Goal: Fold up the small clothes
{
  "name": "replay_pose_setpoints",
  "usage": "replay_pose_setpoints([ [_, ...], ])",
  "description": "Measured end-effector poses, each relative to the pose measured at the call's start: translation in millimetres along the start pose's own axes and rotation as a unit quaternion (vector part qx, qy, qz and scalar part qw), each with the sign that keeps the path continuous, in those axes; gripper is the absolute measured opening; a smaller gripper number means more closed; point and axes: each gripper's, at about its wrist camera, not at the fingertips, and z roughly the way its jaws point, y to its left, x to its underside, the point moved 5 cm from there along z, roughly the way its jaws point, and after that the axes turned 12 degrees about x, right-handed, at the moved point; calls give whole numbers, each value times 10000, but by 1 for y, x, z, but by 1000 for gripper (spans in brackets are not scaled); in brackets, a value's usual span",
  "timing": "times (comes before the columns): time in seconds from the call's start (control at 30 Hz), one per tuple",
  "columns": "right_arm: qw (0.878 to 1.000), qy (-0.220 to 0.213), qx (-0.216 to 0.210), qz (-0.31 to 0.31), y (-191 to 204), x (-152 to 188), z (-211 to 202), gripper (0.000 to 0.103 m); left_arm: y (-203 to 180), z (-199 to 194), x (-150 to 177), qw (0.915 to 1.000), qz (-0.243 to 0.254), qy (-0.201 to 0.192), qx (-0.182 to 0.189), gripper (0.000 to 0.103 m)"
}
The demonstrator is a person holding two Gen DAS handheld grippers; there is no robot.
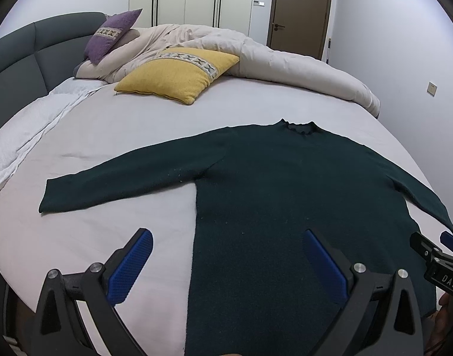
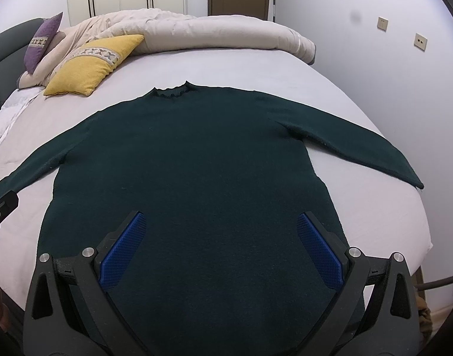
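Left wrist view: my left gripper (image 1: 226, 264) hangs over the near edge of the bed (image 1: 113, 136), its blue pads (image 1: 128, 270) spread wide and holding nothing. One pad sits above bare sheet, the other above the lower body of a dark green sweater (image 1: 271, 184). The sweater lies flat and face up on the sheet, neck (image 1: 299, 127) toward the far side, both sleeves stretched out to the sides. Beyond it a yellow cushion (image 1: 176, 74) rests against a rumpled beige duvet (image 1: 285, 59), a purple cushion (image 1: 113, 34) sits by the grey headboard (image 1: 16, 59), and a white towel (image 1: 33, 130) trails along the sheet's left side. My right gripper (image 1: 437, 255) shows at the right edge, just off the sweater's hem corner.

Right wrist view: my right gripper (image 2: 220, 246) is centred above the sweater's (image 2: 197, 148) lower body, pads (image 2: 321, 252) wide apart, empty, both over dark knit. The sleeve (image 2: 360, 145) on the right reaches almost to the bed's edge. The yellow cushion (image 2: 87, 65) and duvet (image 2: 211, 32) lie well behind the neckline. A corner of my left gripper (image 2: 1, 207) enters at the left edge.
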Motion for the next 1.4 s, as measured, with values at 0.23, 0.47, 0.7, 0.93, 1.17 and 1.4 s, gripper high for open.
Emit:
replay_pose_setpoints([
  [0.23, 10000, 65, 14, 25, 0, -1, 9, 103, -3, 4, 0, 10000, 13, 51, -9, 103],
  [0.47, 9999, 126, 27, 15, 2, -2, 17, 103, -5, 11, -2, 10000, 7, 84, -30, 103],
  [0.7, 9999, 138, 33, 18, 3, -4, 19, 103, -5, 15, -1, 9999, 33, 81, -57, 103],
  [0.93, 9999, 114, 62, 34, -1, -5, 22, 103, -6, 18, -4, 9999, 20, 17, -105, 103],
  [1.17, 9935, -5, 219, 1117, -100, -29, 50, 102, -18, 34, -6, 9998, 183, 53, 116, 103],
  [1.4, 9120, 1016, 83, 3972, -293, 2, 150, 100, -50, 75, -18, 9879, 180, 116, 1538, 103],
])
